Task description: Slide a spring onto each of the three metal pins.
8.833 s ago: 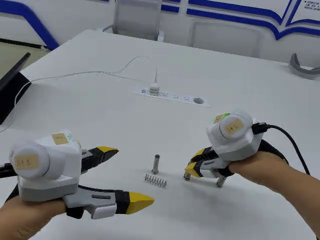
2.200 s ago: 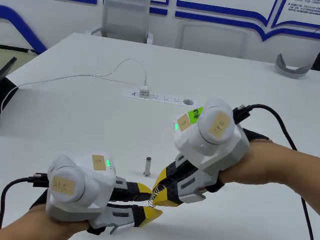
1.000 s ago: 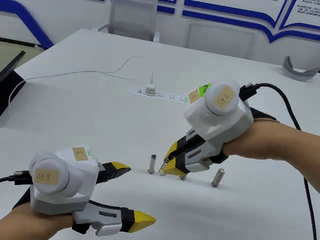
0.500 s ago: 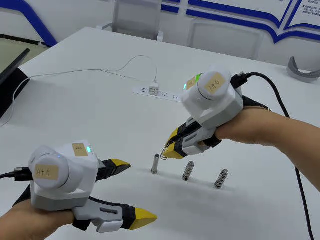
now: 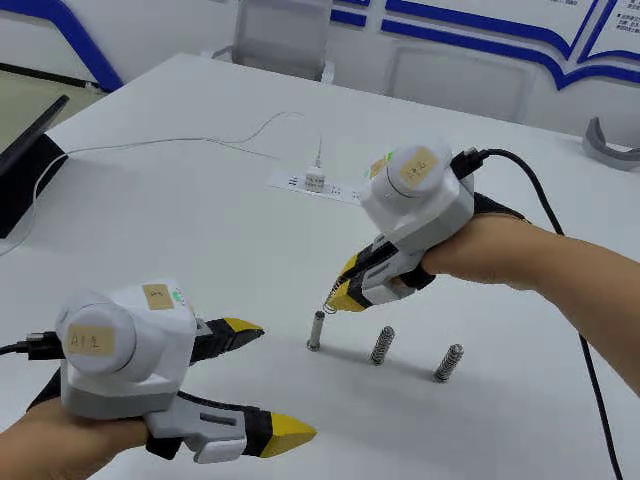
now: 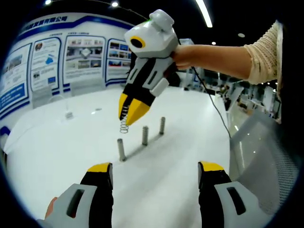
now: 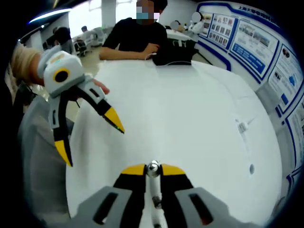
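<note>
At one o'clock off the bare pin (image 5: 316, 330), right gripper (image 5: 341, 296) pinches the spring (image 6: 124, 122) up top, light and bendy by its look; left gripper (image 5: 280, 380) fingers released.

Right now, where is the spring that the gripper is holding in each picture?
Head view: the spring hangs from the yellow tips of the right gripper, above the bare pin.
Left gripper view: left of centre, dangling over the bare pin.
Right gripper view: bottom centre, end-on between the jaws.
Shared landmark: the open left gripper.
</note>
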